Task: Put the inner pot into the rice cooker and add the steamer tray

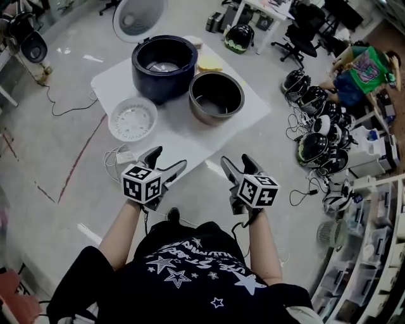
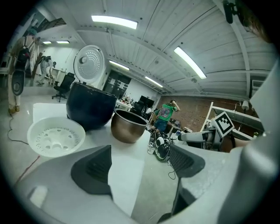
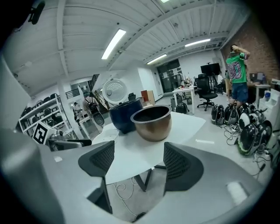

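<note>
Both tools are up in front of me, short of the table's (image 1: pixel 190 140) near edge. My left gripper (image 1: pixel 168 159) has its jaws apart with nothing between them, and my right gripper (image 1: pixel 237 162) is the same, wide and empty, looking over the table at the pot.

Nearest on the table, to the left, is the steamer tray (image 1: pixel 132 118): a white, shallow, round dish with holes through its floor. It looks like thin plastic, so I judge it light and a bit flexible; a pinch on the rim should do.

Further in on the right sits the inner pot (image 1: pixel 216 97), upright and empty, bronze-brown outside and dark inside, with a rolled lip. It stands just beside the cooker. I'd call it stiff metal with some weight, and its smooth, rounded wall looks slippery, so the lip is the place to grip, one jaw inside and one outside, probably on opposite sides with both tools.

Farthest is the rice cooker (image 1: pixel 164 68), dark blue, its cavity bare, with its white lid (image 1: pixel 139 16) swung open behind it. Neither pot nor tray is in yet
</note>
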Action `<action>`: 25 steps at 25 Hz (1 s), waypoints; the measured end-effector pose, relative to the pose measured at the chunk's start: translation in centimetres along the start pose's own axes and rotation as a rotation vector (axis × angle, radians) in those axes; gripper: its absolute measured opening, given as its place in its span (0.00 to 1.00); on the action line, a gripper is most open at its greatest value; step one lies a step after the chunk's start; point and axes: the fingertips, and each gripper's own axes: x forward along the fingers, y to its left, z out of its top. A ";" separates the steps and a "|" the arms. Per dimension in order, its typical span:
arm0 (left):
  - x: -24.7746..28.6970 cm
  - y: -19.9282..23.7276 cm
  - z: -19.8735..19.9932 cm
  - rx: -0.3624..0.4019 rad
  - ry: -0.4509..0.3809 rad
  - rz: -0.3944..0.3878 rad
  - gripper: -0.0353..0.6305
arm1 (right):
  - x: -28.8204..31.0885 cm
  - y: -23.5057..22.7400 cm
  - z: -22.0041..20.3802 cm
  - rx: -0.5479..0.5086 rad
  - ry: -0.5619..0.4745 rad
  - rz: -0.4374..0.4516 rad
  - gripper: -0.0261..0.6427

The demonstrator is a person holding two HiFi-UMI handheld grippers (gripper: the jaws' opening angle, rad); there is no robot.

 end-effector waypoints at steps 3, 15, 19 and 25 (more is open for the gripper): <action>1.2 1.1 1.2 -0.033 -0.004 -0.006 0.67 | 1.7 -1.2 2.2 -0.002 -0.006 -0.006 0.59; 8.1 5.0 5.9 -0.084 -0.087 0.197 0.67 | 11.8 -10.9 12.2 0.037 -0.060 0.123 0.57; 10.2 7.1 8.6 -0.127 -0.126 0.286 0.67 | 16.1 -12.4 15.7 0.001 -0.026 0.188 0.57; 12.0 7.5 9.3 -0.182 -0.158 0.411 0.67 | 21.2 -13.7 17.3 -0.042 0.071 0.303 0.55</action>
